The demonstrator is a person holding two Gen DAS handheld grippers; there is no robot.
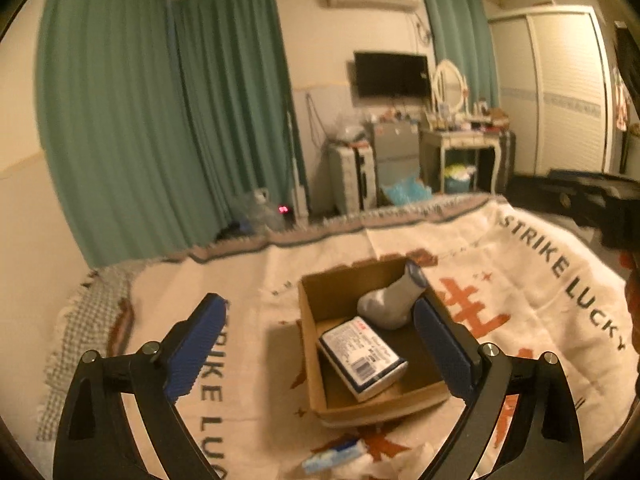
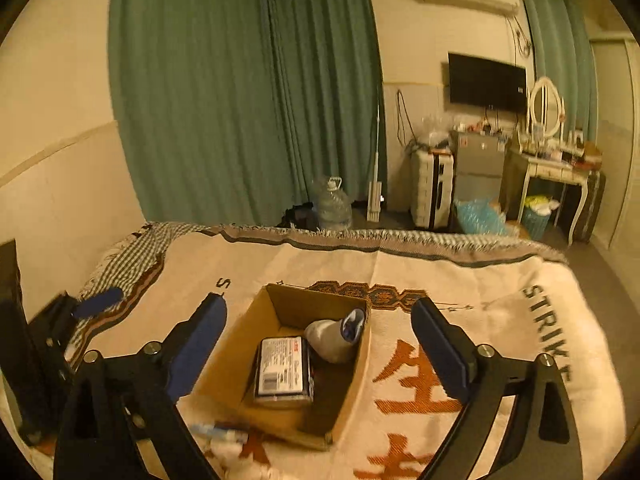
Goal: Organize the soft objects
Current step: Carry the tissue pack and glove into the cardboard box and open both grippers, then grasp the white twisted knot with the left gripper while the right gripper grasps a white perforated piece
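An open cardboard box (image 1: 316, 364) (image 2: 228, 364) sits on the bed blanket. Inside it lie a grey sock (image 1: 390, 302) (image 2: 332, 336) with a dark blue cuff at the far end, and a blue-and-white tissue pack (image 1: 362, 358) (image 2: 282, 370) in front. My left gripper (image 1: 320, 348) is open and empty, hovering above the box. My right gripper (image 2: 320, 348) is open and empty, also above the box. A small blue-and-white packet (image 1: 332, 456) (image 2: 218, 428) and white soft cloth (image 1: 400, 462) (image 2: 240, 460) lie on the blanket just before the box.
The cream blanket (image 1: 540, 280) (image 2: 460, 280) with "STRIKE LUCKY" lettering covers the bed. The left gripper (image 2: 60, 320) shows at the left of the right wrist view. Beyond the bed are green curtains (image 2: 240, 100), a water jug (image 2: 334, 204), a fridge and a dressing table (image 1: 464, 140).
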